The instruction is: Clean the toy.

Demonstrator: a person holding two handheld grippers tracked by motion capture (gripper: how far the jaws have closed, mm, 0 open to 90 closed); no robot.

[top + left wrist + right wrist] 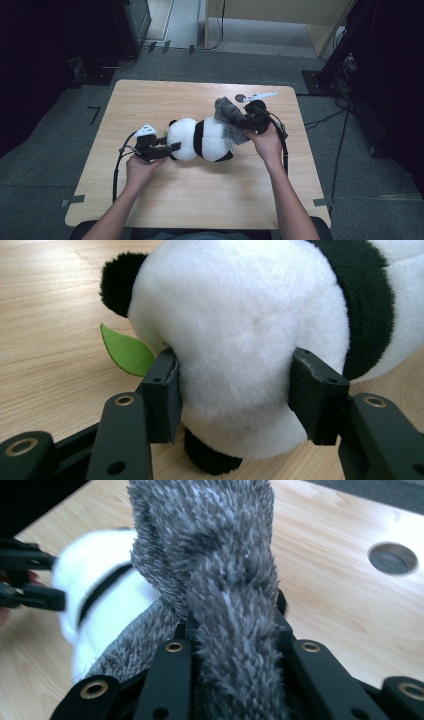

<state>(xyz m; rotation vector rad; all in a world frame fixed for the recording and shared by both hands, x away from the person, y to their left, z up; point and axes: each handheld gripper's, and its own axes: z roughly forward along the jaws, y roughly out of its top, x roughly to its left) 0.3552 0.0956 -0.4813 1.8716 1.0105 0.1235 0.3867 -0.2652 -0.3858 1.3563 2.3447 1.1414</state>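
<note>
I see a black-and-white plush panda (202,140) lying on its side on the light wooden desk (200,195), a green felt leaf (127,352) by its head. A shaggy grey fabric cloth (225,580) hangs bunched, draped against its rear end.

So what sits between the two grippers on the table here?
The plush panda fills that stretch in the high view: the left gripper clamps its head end, and the right gripper holds a grey fuzzy cloth against its other end.

Wooden table (200,190) with round hole (240,98)
</note>
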